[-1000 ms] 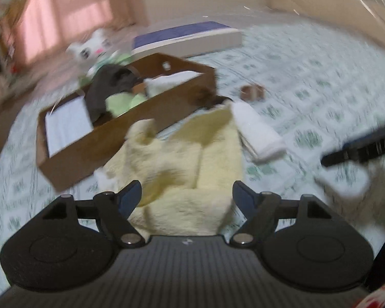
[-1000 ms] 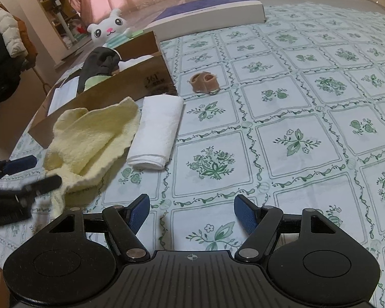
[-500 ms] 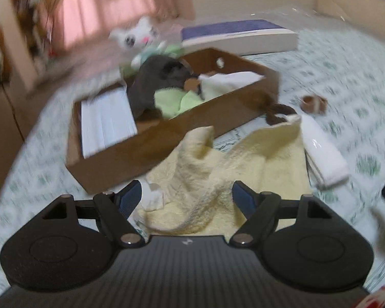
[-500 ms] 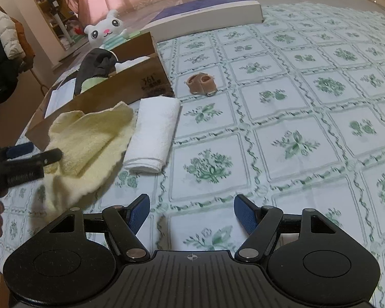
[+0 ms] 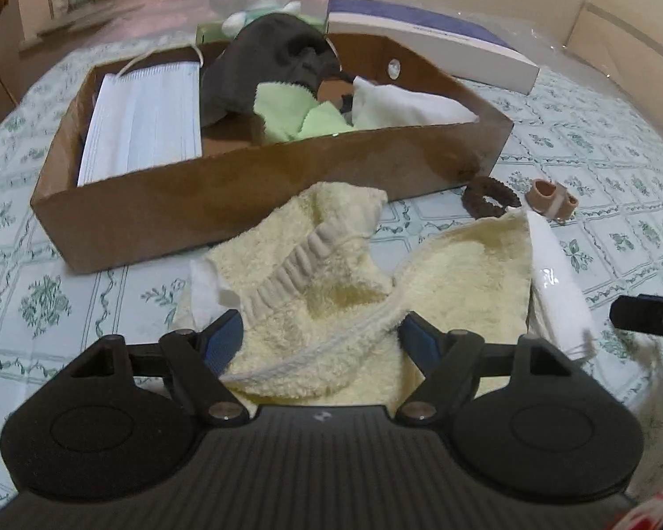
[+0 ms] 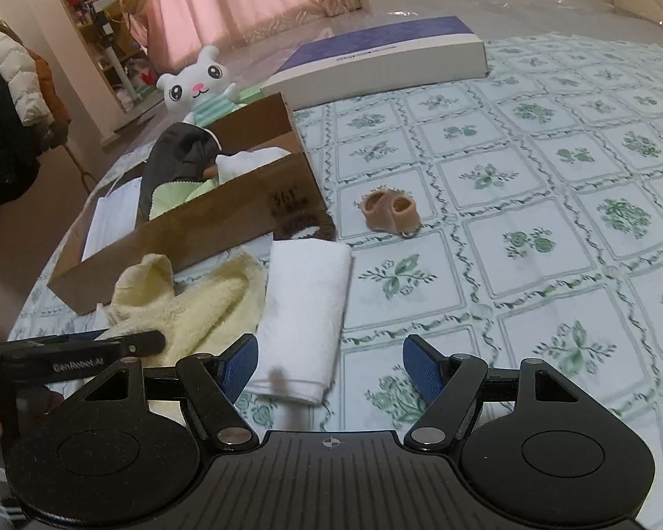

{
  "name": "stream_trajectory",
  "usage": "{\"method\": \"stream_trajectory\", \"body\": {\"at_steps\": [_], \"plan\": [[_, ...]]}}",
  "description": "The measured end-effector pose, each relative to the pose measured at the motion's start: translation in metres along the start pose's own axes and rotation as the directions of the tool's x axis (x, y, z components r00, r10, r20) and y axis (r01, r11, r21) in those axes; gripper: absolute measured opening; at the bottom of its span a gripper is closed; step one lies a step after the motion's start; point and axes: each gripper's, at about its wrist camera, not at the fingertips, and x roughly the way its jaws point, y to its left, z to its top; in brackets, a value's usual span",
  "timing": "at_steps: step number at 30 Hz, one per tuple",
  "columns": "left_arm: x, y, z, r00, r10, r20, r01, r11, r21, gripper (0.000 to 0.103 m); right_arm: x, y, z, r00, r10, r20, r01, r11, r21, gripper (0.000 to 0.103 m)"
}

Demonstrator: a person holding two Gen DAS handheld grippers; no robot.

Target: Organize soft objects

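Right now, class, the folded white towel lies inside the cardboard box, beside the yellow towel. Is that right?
Not quite. The folded white towel lies outside the cardboard box, on the patterned cloth, beside the yellow towel. The right wrist view shows it.

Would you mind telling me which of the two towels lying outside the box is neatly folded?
The white towel, a tidy folded oblong. The yellow towel beside it is crumpled, lying between the closing jaws of the left tool.
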Motion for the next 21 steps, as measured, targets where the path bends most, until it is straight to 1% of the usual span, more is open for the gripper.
{"method": "stream_trajectory", "body": {"at_steps": [1,2,4,7,9,11,14,16,19,21], "plan": [[0.000,-0.004,-0.002,1.000,0.002,0.010,-0.003,1.000,0.020,0.054,0.002,0.001,0.000,1.000,-0.001,-0.001,0.001,1.000,0.000,0.072],[-0.001,-0.008,-0.004,1.000,-0.019,0.018,0.018,0.999,0.043,0.045,0.005,0.001,0.001,1.000,-0.001,-0.003,0.001,1.000,0.001,0.072],[-0.005,-0.014,-0.007,0.999,-0.012,0.034,0.009,0.997,0.076,0.034,0.010,0.002,0.001,1.000,-0.001,-0.009,0.001,1.000,0.004,0.072],[-0.012,-0.017,-0.009,0.999,0.001,0.051,-0.006,0.994,0.106,0.026,0.015,0.004,0.001,1.000,0.002,-0.014,-0.002,1.000,-0.002,0.072],[-0.018,-0.013,-0.009,0.998,0.024,0.064,-0.031,0.994,0.107,0.024,0.019,0.007,0.000,1.000,0.011,-0.019,-0.011,1.000,-0.012,0.072],[-0.025,-0.008,-0.011,0.994,0.075,0.084,-0.084,0.990,0.113,0.023,0.023,0.012,0.000,1.000,0.016,-0.016,-0.016,0.999,-0.028,0.072],[-0.036,0.004,-0.016,0.981,0.166,0.101,-0.177,0.977,0.118,0.023,0.029,0.018,0.002,1.000,0.021,-0.010,-0.021,0.998,-0.057,0.072],[-0.041,0.016,-0.019,0.974,0.204,0.099,-0.214,0.971,0.103,0.023,0.034,0.023,0.004,1.000,0.016,-0.005,-0.016,0.997,-0.074,0.072],[-0.047,0.034,-0.023,0.972,0.223,0.077,-0.227,0.972,0.061,0.023,0.042,0.029,0.007,1.000,0.006,0.003,-0.006,0.995,-0.101,0.070],[-0.049,0.043,-0.025,0.972,0.227,0.063,-0.229,0.972,0.041,0.023,0.048,0.031,0.009,1.000,-0.009,0.002,0.009,0.994,-0.113,0.061]]}}
